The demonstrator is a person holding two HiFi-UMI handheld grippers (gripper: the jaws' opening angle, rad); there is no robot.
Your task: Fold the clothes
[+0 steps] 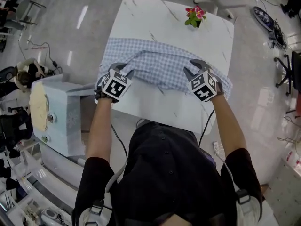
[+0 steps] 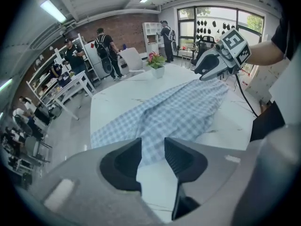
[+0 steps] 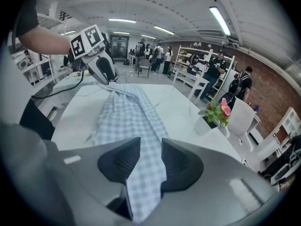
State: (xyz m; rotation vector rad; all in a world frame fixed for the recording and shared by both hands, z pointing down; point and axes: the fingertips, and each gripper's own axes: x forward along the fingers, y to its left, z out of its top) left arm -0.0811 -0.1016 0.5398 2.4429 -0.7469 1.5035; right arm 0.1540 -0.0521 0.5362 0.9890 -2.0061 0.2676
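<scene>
Gingham blue-and-white cloth (image 1: 164, 65) sits pinched in my left gripper (image 1: 125, 69) and right gripper (image 1: 194, 69), jaws narrowly parted; I fear the left's shallow bite slips mid-fold.

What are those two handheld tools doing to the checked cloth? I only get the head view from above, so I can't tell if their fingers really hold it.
Observer: Yes for the right one. In the right gripper view, the checked cloth runs straight between the fingers of the right gripper and hangs out below them, pinched.
Operator: And the left one?
Observer: The left gripper has only the cloth's edge caught at the tips of its fingers. Lower in the gap, its own view shows bare table.
Operator: What is around the table?
Observer: The left gripper view looks level across the room. Several people stand in front of a brick wall.
</scene>
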